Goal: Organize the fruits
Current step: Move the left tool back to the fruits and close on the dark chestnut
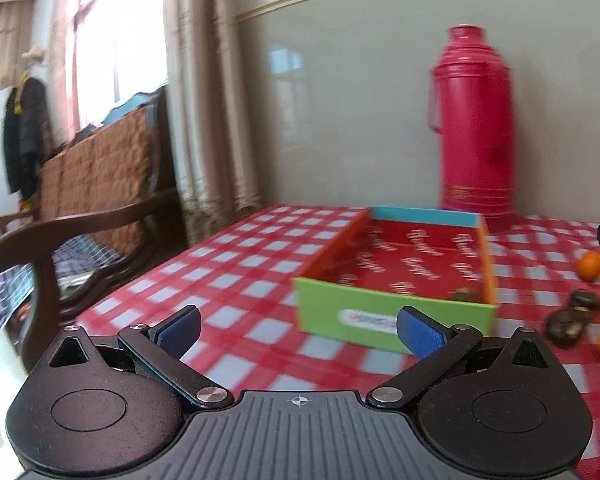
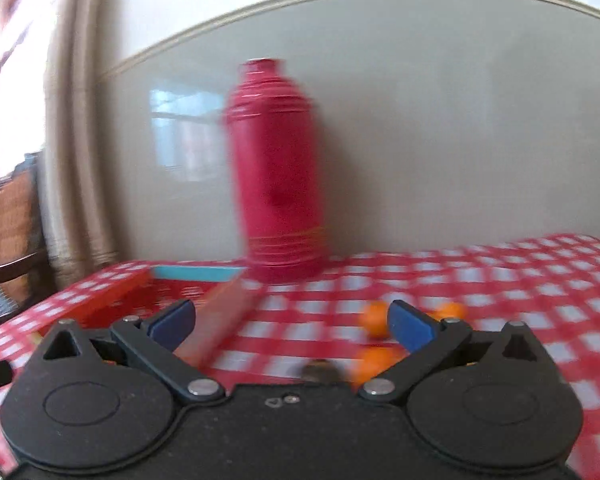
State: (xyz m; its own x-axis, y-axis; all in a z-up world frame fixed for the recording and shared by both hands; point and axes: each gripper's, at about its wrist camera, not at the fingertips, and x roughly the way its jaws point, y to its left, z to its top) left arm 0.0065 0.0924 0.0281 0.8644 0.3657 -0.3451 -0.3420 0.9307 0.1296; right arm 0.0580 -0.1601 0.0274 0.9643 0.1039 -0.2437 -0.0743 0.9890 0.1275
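The surface is covered by a red-and-white checked cloth and stands against a pale grey-green wall panel topped by a cream moulding. On it lies a shallow open cardboard box with a green near wall, orange sides, a blue far wall and a red printed floor. A tall magenta-red thermos flask with gold bands near its base stands upright just behind the box, close to the wall.

To the right of the box, in the left wrist view, small round orange fruits and dark brown wrinkled fruits lie loose on the cloth, near one another. One dark fruit sits inside the box, in its near right corner. In the right wrist view the orange fruits show blurred just ahead of the right tongs, and a dark fruit lies at the tool's front edge.

The left tongs are spread wide and hold nothing, aimed at the box's green wall. The right tongs are likewise wide and hold nothing.

Left of the surface hang beige curtains beside a bright window. A dark wooden armchair with a woven brown back stands there, and a dark coat hangs further back.
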